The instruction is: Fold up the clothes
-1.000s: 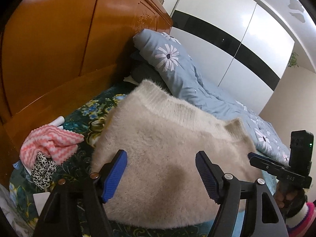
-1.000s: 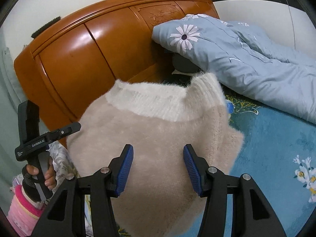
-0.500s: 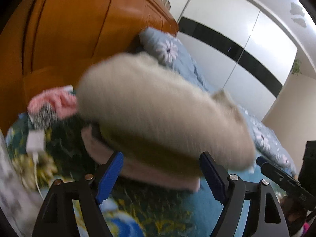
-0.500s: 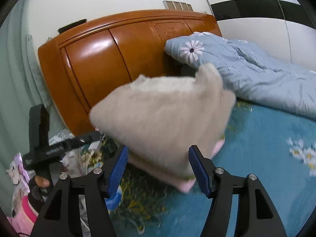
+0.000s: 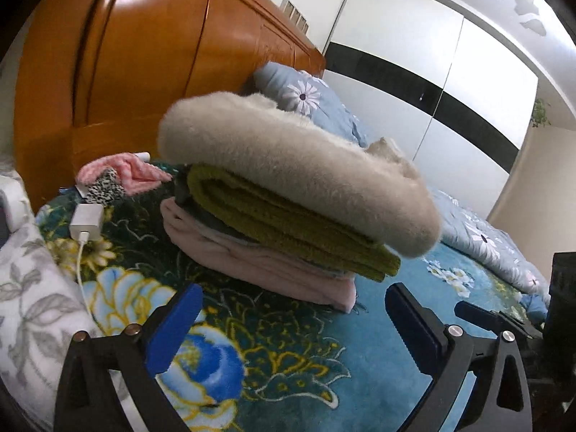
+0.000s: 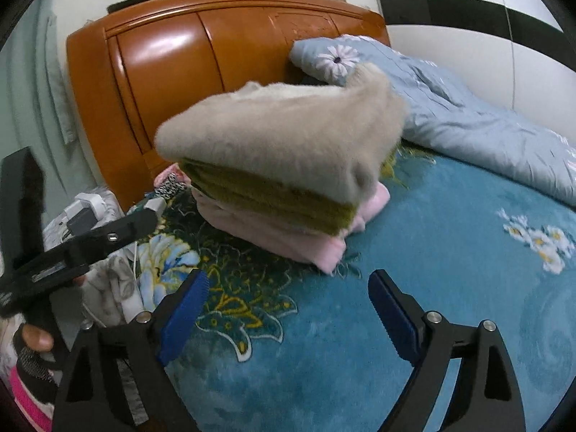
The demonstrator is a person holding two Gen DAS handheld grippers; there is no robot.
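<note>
A folded fluffy beige sweater [image 5: 288, 165] lies on top of a stack, over a folded olive-green knit [image 5: 288, 230] and a folded pink garment [image 5: 259, 266]. The stack sits on the blue floral bedspread [image 5: 295, 367]. It also shows in the right wrist view, with the beige sweater [image 6: 288, 136] on top. My left gripper [image 5: 291, 320] is open and empty, a short way in front of the stack. My right gripper [image 6: 288, 309] is open and empty, also in front of the stack and apart from it.
An orange wooden headboard [image 5: 144, 72] stands behind the stack. A light blue daisy quilt [image 6: 468, 108] lies to the right. A pink striped cloth [image 5: 122, 176], a white charger with cable [image 5: 86, 221] and a grey floral pillow [image 5: 28, 288] lie at the left.
Both grippers have drawn back and dropped lower from over the beige sweater. The sweater now rests on the stack, seen from the side, with the garments beneath it in view.
</note>
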